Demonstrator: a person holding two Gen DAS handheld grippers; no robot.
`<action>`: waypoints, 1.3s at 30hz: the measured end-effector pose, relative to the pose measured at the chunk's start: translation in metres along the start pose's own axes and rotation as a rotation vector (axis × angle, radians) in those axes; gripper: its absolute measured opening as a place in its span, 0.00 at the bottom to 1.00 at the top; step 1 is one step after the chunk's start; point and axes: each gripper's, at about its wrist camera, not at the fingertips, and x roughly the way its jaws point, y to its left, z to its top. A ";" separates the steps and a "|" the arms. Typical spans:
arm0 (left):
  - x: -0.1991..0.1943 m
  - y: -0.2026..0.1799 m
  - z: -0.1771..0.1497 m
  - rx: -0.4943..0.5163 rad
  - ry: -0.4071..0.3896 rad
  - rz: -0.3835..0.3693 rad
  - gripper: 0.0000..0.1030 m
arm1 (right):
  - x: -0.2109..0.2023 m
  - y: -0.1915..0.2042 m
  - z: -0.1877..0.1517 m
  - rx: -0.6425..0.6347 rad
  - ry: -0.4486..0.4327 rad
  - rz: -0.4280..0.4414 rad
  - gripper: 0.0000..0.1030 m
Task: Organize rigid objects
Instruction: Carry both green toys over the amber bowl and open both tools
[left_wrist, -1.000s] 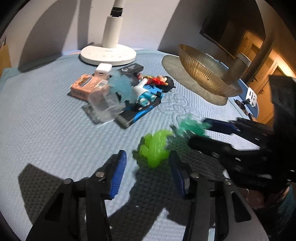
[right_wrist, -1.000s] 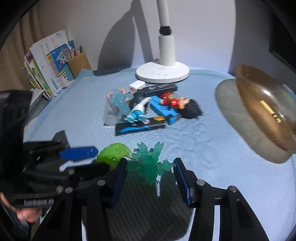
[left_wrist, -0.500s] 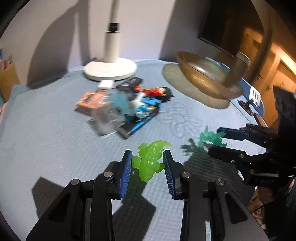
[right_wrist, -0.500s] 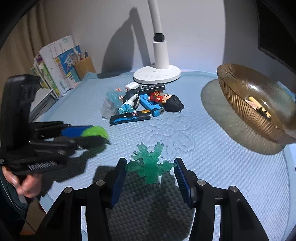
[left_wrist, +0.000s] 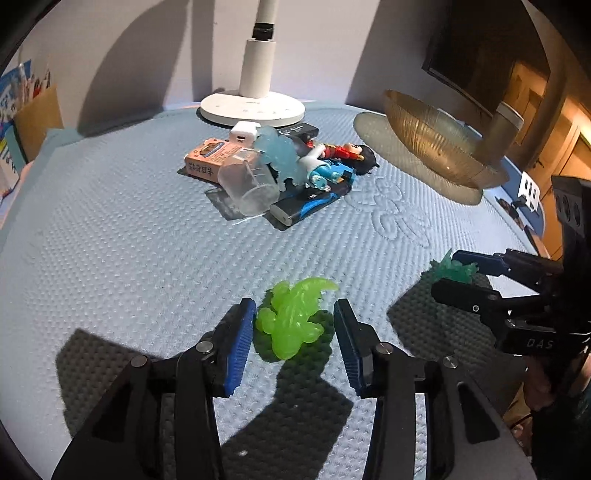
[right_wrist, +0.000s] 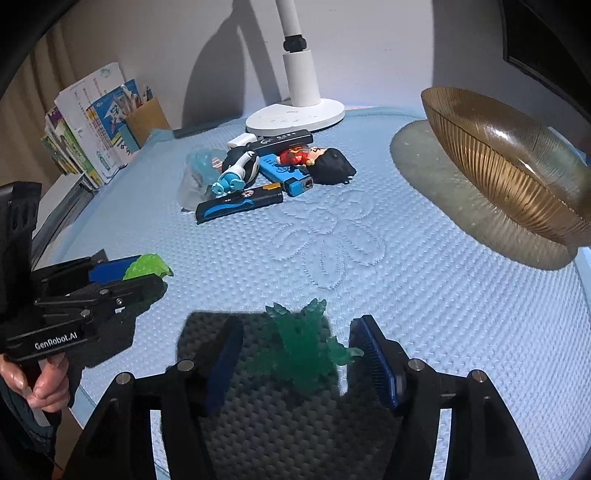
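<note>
While jaws gape, mat (left_wrist: 110, 258) open around toys

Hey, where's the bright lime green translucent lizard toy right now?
In the left wrist view, the bright lime green translucent lizard toy lies on the blue textured mat, between the open left gripper pads, nearer than the toy pile.

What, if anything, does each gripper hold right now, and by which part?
Nothing is held. The left gripper brackets the lime green toy and the right gripper brackets the teal toy; both have just been opening, pads clear.
</note>
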 end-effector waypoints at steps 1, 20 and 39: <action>0.000 -0.002 -0.001 0.012 -0.002 0.016 0.34 | -0.001 0.002 -0.001 -0.016 -0.001 -0.012 0.54; -0.076 -0.102 0.091 0.182 -0.334 -0.023 0.30 | -0.131 -0.077 0.040 0.110 -0.308 -0.418 0.47; 0.095 -0.184 0.199 0.095 -0.093 -0.198 0.77 | -0.072 -0.217 0.076 0.427 -0.130 -0.379 0.53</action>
